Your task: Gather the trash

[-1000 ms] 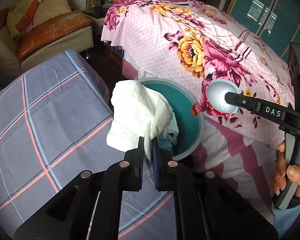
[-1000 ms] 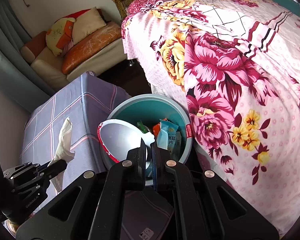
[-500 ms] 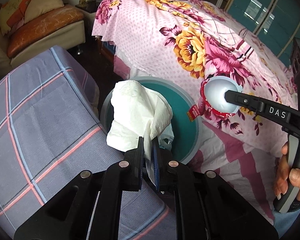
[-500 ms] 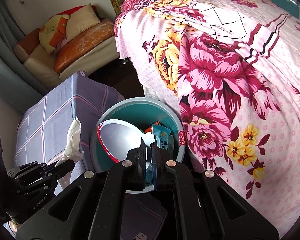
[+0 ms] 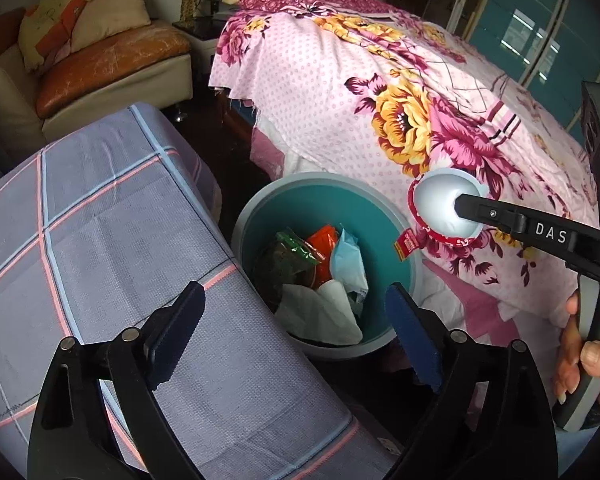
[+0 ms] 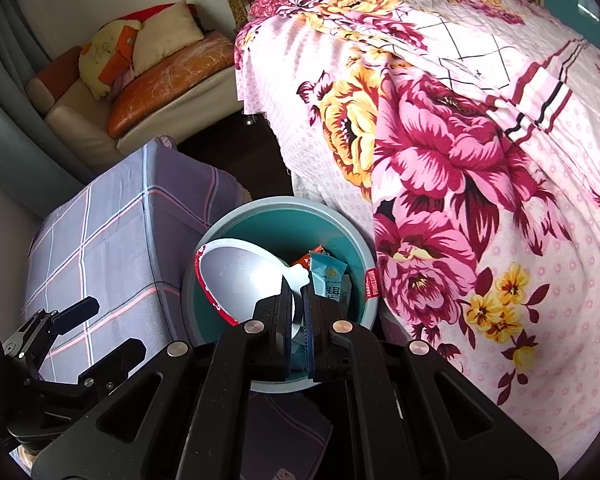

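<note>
- Now the crumpled white tissue lies inside the round teal waste bin, on top of the green, orange and pale blue wrappers, well below the left gripper and touching neither of its blue-padded fingers.
- Its jaws are spread wide, empty, straddling the near rim of the bin beside the grey checked cloth-covered table.
- Over the bin, the right gripper has its jaws pressed together on the tab of a round white foil cup lid with a red rim.
- That lid hangs tilted above the bin's left half in the right wrist view, with a pale blue snack packet just beside it in the bin.
- Seen from the left wrist, the person's right hand wraps the grey handle, reaching in from the side of the pink floral bedspread.
</note>
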Motion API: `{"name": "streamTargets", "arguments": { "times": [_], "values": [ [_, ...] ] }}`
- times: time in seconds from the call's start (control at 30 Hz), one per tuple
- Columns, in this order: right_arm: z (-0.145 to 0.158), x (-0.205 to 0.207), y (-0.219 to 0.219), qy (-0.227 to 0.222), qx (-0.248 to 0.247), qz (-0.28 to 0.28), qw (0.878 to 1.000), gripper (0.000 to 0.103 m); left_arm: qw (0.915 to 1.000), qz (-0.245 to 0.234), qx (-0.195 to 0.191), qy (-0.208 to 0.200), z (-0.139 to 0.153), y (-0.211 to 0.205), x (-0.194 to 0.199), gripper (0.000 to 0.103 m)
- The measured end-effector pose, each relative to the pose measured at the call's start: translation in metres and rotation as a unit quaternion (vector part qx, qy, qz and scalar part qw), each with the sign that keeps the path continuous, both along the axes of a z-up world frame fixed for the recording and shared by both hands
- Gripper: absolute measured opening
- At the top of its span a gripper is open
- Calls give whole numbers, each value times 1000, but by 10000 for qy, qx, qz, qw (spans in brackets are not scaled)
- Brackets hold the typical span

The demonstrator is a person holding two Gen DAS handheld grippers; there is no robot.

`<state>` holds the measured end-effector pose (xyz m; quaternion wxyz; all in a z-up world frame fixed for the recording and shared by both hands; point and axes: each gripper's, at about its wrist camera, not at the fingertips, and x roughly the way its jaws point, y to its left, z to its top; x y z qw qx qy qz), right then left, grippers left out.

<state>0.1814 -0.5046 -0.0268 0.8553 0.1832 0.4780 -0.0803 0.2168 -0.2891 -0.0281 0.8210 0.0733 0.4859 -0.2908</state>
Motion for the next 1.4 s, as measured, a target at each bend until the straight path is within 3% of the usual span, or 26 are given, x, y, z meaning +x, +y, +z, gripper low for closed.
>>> {"name": "streamTargets", "arguments": {
  "times": [0.63,0.67,0.8,1.0,1.1,1.4],
  "values": [
    [-8,28,37,265,-206,304,9990,9,9980,472,-222,347,-17,54,14,94],
    [-8,29,38,270,-208,294,9990,12,9979,494,-232,356,-17,56,15,94],
    [-5,31,42,219,-323,249,9989,55,9970,576,-273,439,-20,64,18,96],
    [-3,32,47,256,-371,270,9986,78,9958,659,-337,547,-25,73,22,98],
    [-4,32,50,342,-277,335,9985,86,9951,681,-347,625,-27,76,22,98],
    [-3,17,70,577,-553,536,9954,91,9946,784,-256,629,-21,86,15,98]
  ]
}}
